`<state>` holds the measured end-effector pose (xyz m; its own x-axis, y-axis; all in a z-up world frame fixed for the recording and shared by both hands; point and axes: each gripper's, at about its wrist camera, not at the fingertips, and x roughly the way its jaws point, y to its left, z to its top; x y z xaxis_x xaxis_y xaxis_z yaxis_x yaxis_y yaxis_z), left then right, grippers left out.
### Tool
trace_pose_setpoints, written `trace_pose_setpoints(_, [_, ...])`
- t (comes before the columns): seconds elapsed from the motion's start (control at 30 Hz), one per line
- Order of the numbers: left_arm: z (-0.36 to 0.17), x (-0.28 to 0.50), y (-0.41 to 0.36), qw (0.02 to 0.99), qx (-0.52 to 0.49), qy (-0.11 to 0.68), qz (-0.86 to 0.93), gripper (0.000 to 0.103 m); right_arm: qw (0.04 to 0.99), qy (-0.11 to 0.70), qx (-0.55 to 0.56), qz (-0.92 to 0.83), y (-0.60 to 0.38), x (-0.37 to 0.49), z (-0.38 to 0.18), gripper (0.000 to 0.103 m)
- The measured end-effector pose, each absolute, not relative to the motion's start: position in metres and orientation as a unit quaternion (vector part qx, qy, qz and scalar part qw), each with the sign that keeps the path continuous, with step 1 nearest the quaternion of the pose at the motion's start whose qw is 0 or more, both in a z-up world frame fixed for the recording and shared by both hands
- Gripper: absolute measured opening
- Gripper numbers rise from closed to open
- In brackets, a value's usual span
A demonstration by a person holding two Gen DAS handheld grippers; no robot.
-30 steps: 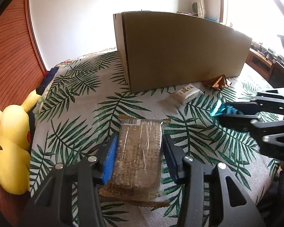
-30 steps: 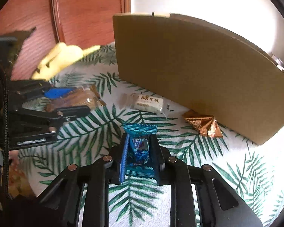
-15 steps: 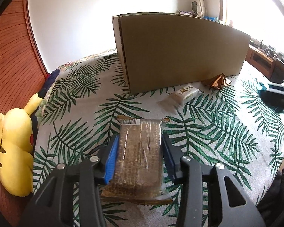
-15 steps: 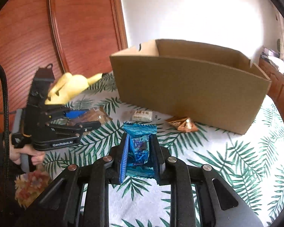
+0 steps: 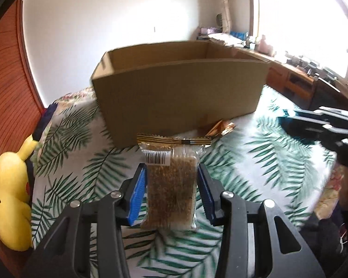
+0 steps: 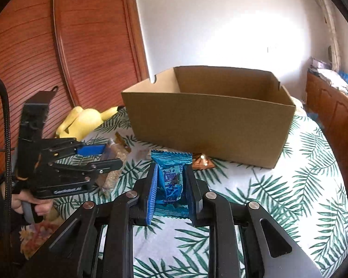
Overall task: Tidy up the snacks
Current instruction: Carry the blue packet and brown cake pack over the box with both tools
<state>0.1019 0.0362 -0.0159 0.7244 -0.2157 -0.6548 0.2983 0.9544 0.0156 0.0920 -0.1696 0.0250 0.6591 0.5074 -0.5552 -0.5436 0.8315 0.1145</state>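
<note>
My left gripper [image 5: 171,176] is shut on a clear packet of brown cereal bar [image 5: 170,185], held above the leaf-print cloth. It shows from the side in the right wrist view [image 6: 109,155]. My right gripper [image 6: 170,176] is shut on a blue candy packet [image 6: 170,178], also in the air. An open cardboard box [image 5: 178,97] stands ahead of both; it also shows in the right wrist view [image 6: 208,125], with no snacks visible inside. A gold triangular snack [image 5: 221,127] lies at the box's front wall, and shows in the right wrist view [image 6: 203,161] too.
A yellow plush toy [image 5: 8,199] lies at the cloth's left edge. A small pale wrapped snack [image 6: 142,154] lies on the cloth near the box. A wooden sideboard [image 6: 331,113] stands to the right. A wooden door [image 6: 58,58] is on the left.
Both grippers have risen with their packets, so the box's open top now shows. The left gripper's packet now hides the pale snack in its view.
</note>
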Motion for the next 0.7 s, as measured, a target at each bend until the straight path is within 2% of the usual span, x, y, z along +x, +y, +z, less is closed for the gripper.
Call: trace_pose_setpoints(0.7, [0.037,0.103,0.013,0.942,0.035,0.296,-0.154,0.040,0.923,0.272,-0.026,0.272,-0.188,0.093,0.044,0.021])
